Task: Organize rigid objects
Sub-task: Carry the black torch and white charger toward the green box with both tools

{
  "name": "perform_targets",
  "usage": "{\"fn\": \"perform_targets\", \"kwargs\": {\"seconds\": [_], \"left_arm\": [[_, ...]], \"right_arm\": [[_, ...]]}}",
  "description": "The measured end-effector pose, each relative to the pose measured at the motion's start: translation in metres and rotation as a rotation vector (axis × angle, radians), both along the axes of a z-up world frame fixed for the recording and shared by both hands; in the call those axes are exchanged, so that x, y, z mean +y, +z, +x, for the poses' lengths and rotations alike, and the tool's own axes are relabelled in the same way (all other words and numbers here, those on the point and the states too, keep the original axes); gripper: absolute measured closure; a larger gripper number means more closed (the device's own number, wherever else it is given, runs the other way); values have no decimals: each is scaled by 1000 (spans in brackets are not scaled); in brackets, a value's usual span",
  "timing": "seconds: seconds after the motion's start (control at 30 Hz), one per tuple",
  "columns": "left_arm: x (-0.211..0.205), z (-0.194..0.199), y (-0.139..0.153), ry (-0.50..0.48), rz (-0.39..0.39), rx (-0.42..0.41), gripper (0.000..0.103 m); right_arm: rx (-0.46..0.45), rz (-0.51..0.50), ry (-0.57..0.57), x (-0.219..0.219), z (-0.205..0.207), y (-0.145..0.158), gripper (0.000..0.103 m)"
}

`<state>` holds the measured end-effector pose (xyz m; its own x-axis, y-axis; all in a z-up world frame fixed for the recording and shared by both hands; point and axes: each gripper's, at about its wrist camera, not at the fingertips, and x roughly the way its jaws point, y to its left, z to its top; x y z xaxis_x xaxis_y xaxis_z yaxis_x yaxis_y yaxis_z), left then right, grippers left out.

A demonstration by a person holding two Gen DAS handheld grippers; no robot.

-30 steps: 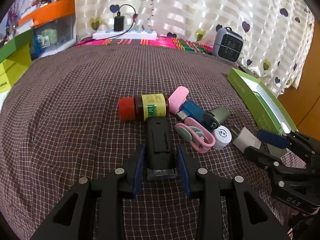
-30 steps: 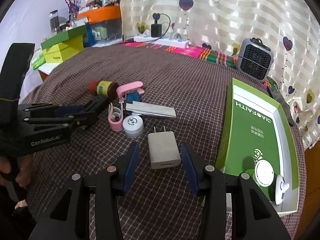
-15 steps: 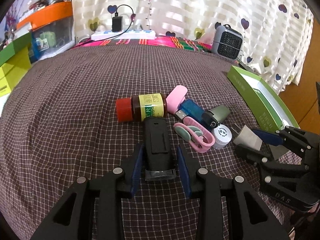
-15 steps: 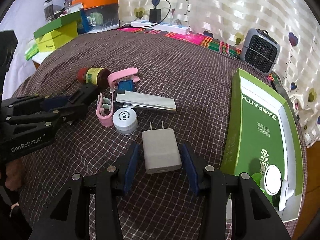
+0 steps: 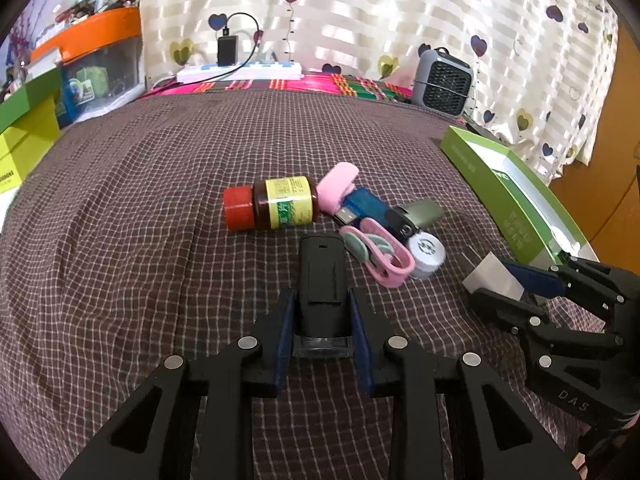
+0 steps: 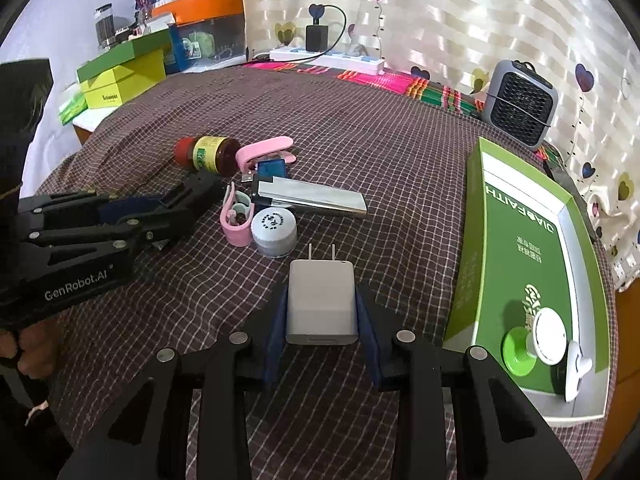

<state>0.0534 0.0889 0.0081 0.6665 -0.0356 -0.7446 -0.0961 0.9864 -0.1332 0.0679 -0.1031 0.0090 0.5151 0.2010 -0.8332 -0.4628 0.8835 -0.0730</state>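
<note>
Checked brown cloth (image 5: 120,240) before heart-print curtain (image 5: 400,12); left tool (image 5: 322,312) just closed on black block (image 5: 322,280), right tool (image 6: 320,312) on white charger (image 6: 321,304).

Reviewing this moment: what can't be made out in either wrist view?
- Black device: its underside lies against the cloth in the left wrist view; the left gripper covers most of it in the right wrist view.
- White charger: largely hidden behind the right gripper in the left wrist view.
- Brown bottle: label text too small in both.
- Green box: near end cut off behind the right gripper in the left wrist view.
</note>
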Motion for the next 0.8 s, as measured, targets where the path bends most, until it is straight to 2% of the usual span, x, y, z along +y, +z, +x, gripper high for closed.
{"fn": "perform_targets", "kwargs": {"seconds": [0.27, 0.8], "left_arm": [[-8, -19, 5, -14, -16, -26, 77], [-29, -40, 36, -72, -41, -110, 77]], "right_arm": [[-29, 36, -7, -7, -15, 12, 68], [-104, 83, -16, -13, -39, 41, 68]]}}
